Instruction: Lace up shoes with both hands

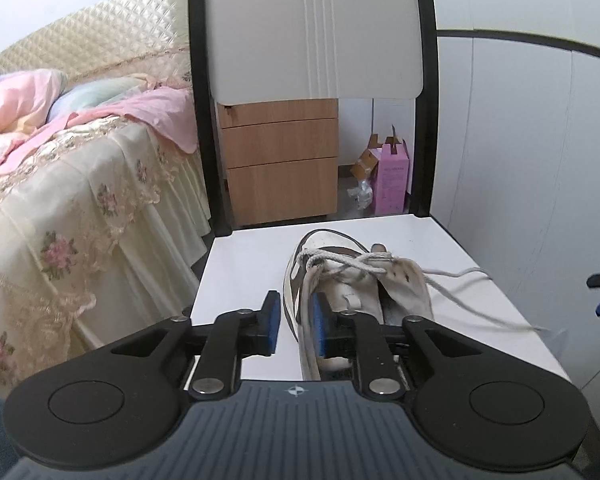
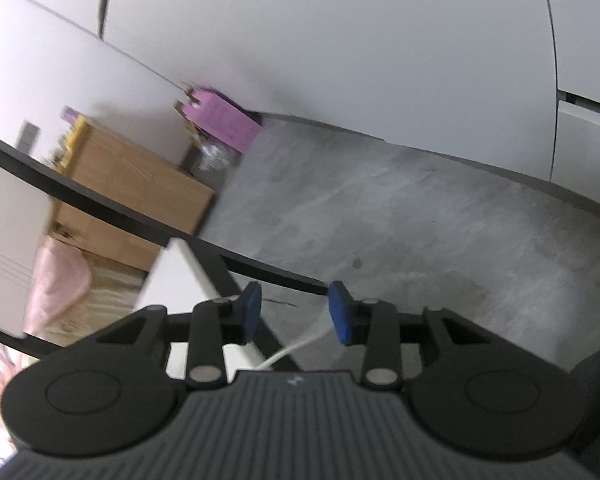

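A white sneaker [image 1: 348, 280] lies on the white chair seat [image 1: 244, 264], heel toward me. Its white laces are crossed in a knot [image 1: 340, 262] over the tongue, and a loose lace end [image 1: 460, 292] trails right across the seat. My left gripper [image 1: 295, 308] hovers at the shoe's heel with its blue pads a little apart. Only the shoe's side wall shows behind the gap, and no lace is between the pads. My right gripper [image 2: 294, 308] is open out over the floor beside the chair. A slack white lace strand [image 2: 296, 346] runs between its pads, unpinched.
The chair's back [image 1: 316, 32] and black frame rise behind the shoe. A bed [image 1: 80, 200] with a floral cover stands to the left. Behind the chair are a wooden drawer cabinet [image 1: 280, 168] and a pink box [image 1: 392, 176]. Grey floor [image 2: 380, 220] and white walls lie to the right.
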Demonstrator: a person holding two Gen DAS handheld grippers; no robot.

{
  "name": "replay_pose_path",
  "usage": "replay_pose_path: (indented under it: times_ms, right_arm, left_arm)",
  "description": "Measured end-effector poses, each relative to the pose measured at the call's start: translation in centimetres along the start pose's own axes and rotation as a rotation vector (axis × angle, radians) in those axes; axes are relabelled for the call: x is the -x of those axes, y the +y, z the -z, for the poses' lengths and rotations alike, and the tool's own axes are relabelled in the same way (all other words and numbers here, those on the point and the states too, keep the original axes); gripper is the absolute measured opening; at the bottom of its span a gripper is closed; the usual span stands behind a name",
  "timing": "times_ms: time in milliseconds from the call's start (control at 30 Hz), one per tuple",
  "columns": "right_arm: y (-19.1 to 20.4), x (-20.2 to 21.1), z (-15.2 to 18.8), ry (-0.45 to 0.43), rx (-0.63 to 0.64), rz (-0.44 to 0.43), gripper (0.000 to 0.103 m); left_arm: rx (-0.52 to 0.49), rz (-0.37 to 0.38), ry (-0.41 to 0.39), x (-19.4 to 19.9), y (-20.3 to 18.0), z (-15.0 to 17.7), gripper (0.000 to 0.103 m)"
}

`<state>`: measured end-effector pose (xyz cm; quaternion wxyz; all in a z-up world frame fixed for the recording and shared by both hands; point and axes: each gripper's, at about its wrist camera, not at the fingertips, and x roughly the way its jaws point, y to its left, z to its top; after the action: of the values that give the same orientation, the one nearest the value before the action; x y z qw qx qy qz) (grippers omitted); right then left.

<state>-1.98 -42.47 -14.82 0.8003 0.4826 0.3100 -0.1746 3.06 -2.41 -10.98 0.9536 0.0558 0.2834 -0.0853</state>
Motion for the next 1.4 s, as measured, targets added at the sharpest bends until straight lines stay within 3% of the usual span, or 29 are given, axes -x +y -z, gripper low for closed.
replay_pose_path:
  times_ms: [167,367,467,533,733,900,967,1100,1267,1400]
  right_arm:
    - [1.6,1.8,0.5,0.009,0.015,-0.114,0.041]
    - [3.9,2.3,2.5,0.104,0.015,-0.327,0.043]
    - [5.3,2.8,3.3,0.138,0.020,-0.375,0.045]
    - [6.4,2.9,3.6,0.153,0.019,-0.395,0.046]
    - [8.7,2.0,4.8,0.181,0.063,-0.439,0.053]
    - [8.4,-0.3,6.4,0.204,0.069,-0.420,0.055]
    - [8.4,-1.9,6.7,0.221,0.041,-0.429,0.055]
    - [9.3,-5.0,7.1,0.244,0.021,-0.425,0.055]
    - [9.7,-8.4,8.0,0.284,-0.037,-0.400,0.055]
    - [10.6,-9.9,8.8,0.316,-0.023,-0.349,0.055]
  left_arm:
    - [-0.002,0.036,-0.023,1.9,-0.3,-0.4,0.021]
    - [-0.004,0.081,-0.034,3.5,-0.9,0.5,0.021]
    - [-0.078,0.089,-0.049,3.4,-1.8,0.7,0.021]
    - [-0.059,0.104,-0.050,3.1,-1.7,0.7,0.021]
    - [-0.004,0.097,-0.051,1.7,0.2,1.4,0.021]
    - [0.052,0.106,-0.028,0.9,1.5,1.5,0.021]
    - [0.040,0.123,-0.032,0.7,1.5,1.5,0.022]
    - [-0.024,0.131,-0.058,0.3,0.8,1.7,0.042]
    - [-0.038,0.162,-0.088,-0.5,0.3,1.4,0.042]
    - [-0.039,0.145,-0.101,-1.3,0.3,1.3,0.042]
